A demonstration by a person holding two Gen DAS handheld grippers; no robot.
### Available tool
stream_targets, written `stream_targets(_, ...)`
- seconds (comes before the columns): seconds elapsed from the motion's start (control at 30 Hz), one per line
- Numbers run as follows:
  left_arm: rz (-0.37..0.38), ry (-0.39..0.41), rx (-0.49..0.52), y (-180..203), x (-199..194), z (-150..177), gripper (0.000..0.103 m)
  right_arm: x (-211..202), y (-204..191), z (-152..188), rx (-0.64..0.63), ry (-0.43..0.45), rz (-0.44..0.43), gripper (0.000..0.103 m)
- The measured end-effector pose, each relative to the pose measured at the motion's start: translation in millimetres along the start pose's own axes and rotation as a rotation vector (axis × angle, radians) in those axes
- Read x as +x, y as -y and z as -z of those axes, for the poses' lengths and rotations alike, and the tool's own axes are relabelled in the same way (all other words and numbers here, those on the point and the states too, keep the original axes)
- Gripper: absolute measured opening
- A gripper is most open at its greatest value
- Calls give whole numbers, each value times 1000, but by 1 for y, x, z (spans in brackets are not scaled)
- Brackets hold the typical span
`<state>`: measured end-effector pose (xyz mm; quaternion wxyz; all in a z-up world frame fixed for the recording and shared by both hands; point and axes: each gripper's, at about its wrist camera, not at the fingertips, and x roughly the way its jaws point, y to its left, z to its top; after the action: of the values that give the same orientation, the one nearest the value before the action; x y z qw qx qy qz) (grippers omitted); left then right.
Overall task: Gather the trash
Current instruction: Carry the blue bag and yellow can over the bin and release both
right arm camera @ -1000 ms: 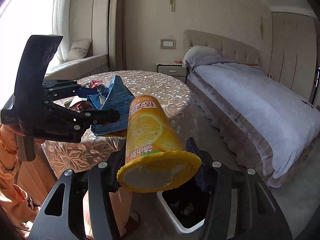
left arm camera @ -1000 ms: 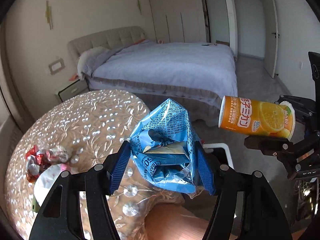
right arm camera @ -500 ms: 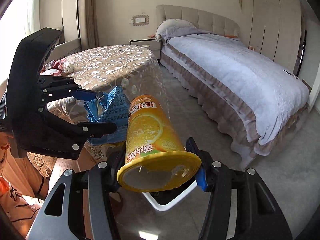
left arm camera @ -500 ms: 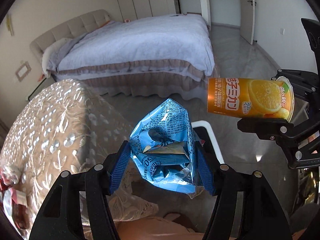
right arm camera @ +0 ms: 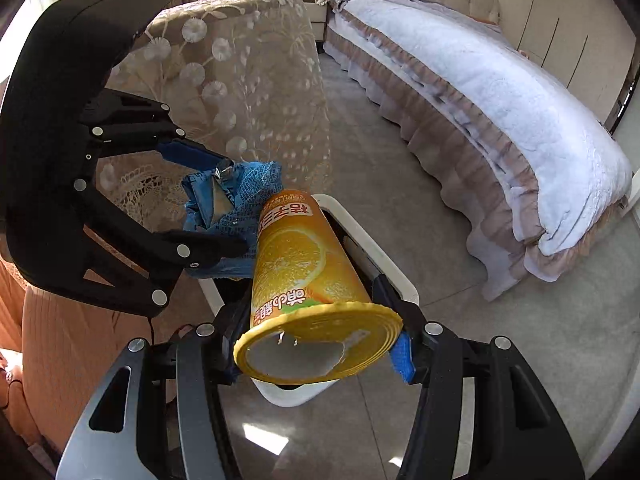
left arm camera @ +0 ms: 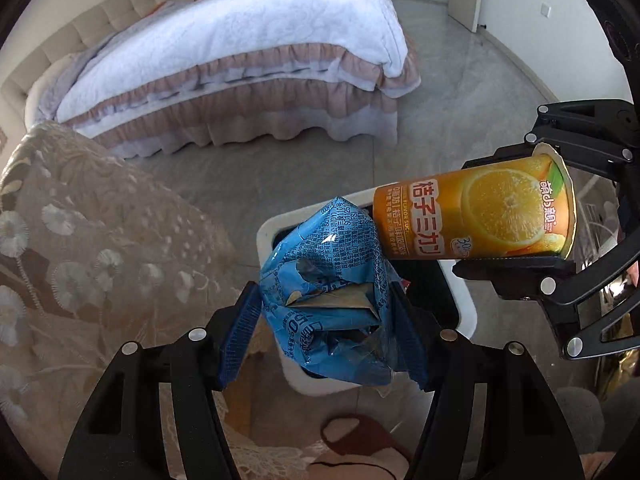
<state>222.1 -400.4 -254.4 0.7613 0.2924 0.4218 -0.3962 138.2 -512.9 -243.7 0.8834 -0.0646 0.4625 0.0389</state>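
2 claws (left arm camera: 324, 336) (right arm camera: 320, 344), 1 wrapper (left arm camera: 328, 280), 1 cup (right arm camera: 304, 264)

Both wrist views look steeply down along their fingers, close over the white bin (left arm camera: 460, 304) (right arm camera: 362, 228) on the floor; each shows the other gripper at a frame edge, the bed (left arm camera: 240, 48) (right arm camera: 500, 92) filling the upper frame

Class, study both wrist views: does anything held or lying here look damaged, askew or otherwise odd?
Two things. The blue snack bag in the left gripper is crumpled and torn open. The orange cup in the right gripper lies tilted, its foil lid ragged. Both hang over the white bin.
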Motion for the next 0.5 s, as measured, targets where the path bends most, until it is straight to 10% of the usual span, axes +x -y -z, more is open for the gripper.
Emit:
stream_targets(0.3, 101, -93, 34, -1, 51, 2, 72, 43, 5, 13, -42, -108, 5, 58)
stream_targets(0.33, 116, -103, 36, 1, 55, 2, 94, 46, 6, 16, -43, -125, -12, 64)
stream_targets(0.37, 116, -106, 36, 2, 58, 2, 98, 48, 7, 17, -45, -131, -17, 92)
stream_targets(0.4, 108, -117, 54, 5, 62, 4, 98, 47, 7, 18, -52, -115, 8, 99)
stream_targets(0.5, 111, -132, 74, 11, 67, 7, 98, 51, 7, 21, -65, -127, 19, 99)
